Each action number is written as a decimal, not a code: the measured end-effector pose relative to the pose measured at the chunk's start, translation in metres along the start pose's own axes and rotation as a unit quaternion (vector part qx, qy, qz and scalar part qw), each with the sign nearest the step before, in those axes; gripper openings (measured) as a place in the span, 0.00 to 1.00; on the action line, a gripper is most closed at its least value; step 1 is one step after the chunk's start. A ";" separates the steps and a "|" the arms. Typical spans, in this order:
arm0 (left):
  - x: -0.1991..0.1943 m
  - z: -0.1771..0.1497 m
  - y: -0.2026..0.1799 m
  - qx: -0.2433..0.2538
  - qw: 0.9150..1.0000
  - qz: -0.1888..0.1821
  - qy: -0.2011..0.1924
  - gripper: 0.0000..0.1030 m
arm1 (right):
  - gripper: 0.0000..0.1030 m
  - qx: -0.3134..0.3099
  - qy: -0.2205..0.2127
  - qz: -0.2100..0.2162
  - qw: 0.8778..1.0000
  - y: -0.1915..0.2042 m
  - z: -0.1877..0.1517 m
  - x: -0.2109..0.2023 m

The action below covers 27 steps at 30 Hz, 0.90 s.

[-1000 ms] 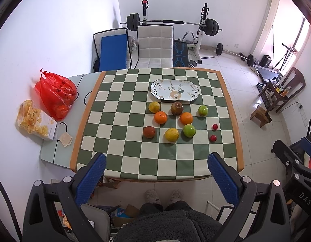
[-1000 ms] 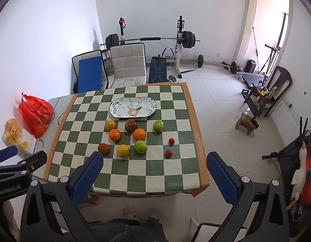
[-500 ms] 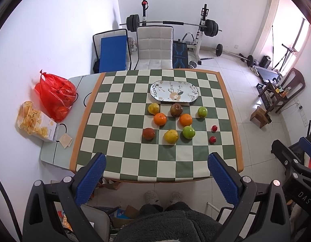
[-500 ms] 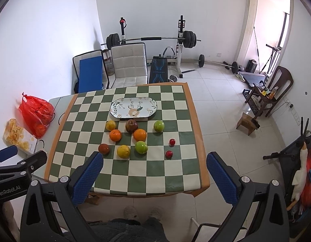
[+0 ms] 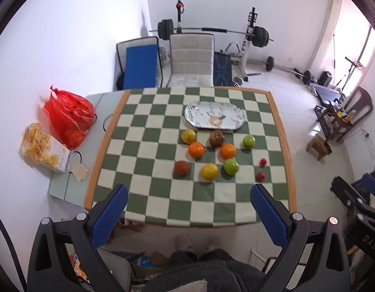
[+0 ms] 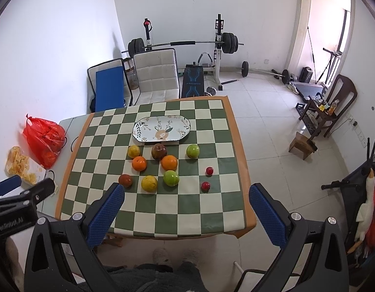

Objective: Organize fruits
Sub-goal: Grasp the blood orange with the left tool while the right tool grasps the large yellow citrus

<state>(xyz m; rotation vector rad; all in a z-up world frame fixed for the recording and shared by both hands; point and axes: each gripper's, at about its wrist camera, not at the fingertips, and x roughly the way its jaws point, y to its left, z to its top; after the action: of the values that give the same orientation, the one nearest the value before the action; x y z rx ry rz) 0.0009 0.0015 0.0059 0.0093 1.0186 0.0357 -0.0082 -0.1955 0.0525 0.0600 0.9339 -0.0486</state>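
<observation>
The oval patterned plate [image 6: 161, 129] sits toward the far side of the checkered table [image 6: 219, 209] and holds no fruit. Just near of it lie 10 fruits loose on the cloth: a yellow fruit [image 6: 134, 151], a dark brown apple [image 6: 159, 151] and a green apple [image 6: 193, 151] in the far row; 2 oranges [image 6: 139, 163] behind a reddish-brown fruit [image 6: 125, 180], a yellow lemon [image 6: 149, 183] and a second green apple [image 6: 171, 178]; 2 small red fruits [image 6: 205, 186] to the right. On the grey side surface at left, a red plastic bag [image 5: 68, 119] holds orange-coloured fruit, and beside it stands a chip box [image 5: 45, 150].

The left gripper [image 5: 188, 209] and right gripper [image 6: 186, 205] both hang spread wide and empty above the table's near edge. Only the right wrist view shows the left gripper's black body at far left; only the left wrist view shows the right gripper at its right edge.
</observation>
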 end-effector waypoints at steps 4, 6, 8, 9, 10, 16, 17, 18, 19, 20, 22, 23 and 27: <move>0.022 0.012 0.003 -0.007 0.998 0.058 -0.030 1.00 | 1.00 -0.002 -0.004 0.025 1.000 -0.008 0.003 0.038; 0.044 0.028 0.003 -0.010 0.996 0.086 -0.033 1.00 | 1.00 0.005 0.012 0.049 0.999 -0.012 -0.001 0.074; 0.065 0.034 0.008 -0.014 0.994 0.104 -0.021 1.00 | 1.00 0.016 0.040 0.079 0.996 -0.019 -0.005 0.114; 0.078 0.036 0.011 -0.017 0.994 0.107 -0.015 1.00 | 1.00 0.018 0.053 0.086 0.995 -0.018 -0.006 0.128; 0.092 0.038 0.014 -0.019 0.993 0.116 -0.002 1.00 | 1.00 0.019 0.065 0.092 0.993 -0.016 -0.007 0.143; 0.177 0.042 0.032 -0.031 0.989 0.121 0.078 1.00 | 0.98 0.019 0.118 0.104 0.987 -0.002 -0.016 0.240; 0.190 0.039 0.034 -0.031 0.988 0.119 0.091 1.00 | 0.97 0.025 0.128 0.108 0.986 0.001 -0.017 0.259; 0.208 0.040 0.039 -0.033 0.987 0.113 0.112 1.00 | 0.97 0.029 0.139 0.111 0.984 0.005 -0.019 0.275; 0.224 0.039 0.042 -0.036 0.985 0.104 0.130 1.00 | 0.95 0.033 0.149 0.115 0.982 0.005 -0.021 0.288; 0.244 0.039 0.047 -0.043 0.984 0.083 0.150 0.99 | 0.92 0.043 0.161 0.123 0.978 0.009 -0.024 0.306; 0.276 0.037 0.052 -0.049 0.980 0.058 0.185 0.89 | 0.83 0.053 0.190 0.127 0.972 0.017 -0.030 0.335; 0.293 0.035 0.053 -0.049 0.977 0.045 0.205 0.86 | 0.83 0.065 0.205 0.129 0.968 0.022 -0.034 0.352; 0.364 0.026 0.049 -0.037 0.960 0.000 0.277 0.83 | 0.83 0.102 0.244 0.124 0.956 0.034 -0.048 0.396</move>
<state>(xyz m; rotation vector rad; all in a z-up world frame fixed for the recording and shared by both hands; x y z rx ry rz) 0.2130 0.0629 -0.2893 -0.0729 1.5784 0.0793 0.1912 -0.1641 -0.2937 0.3950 1.4060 0.1087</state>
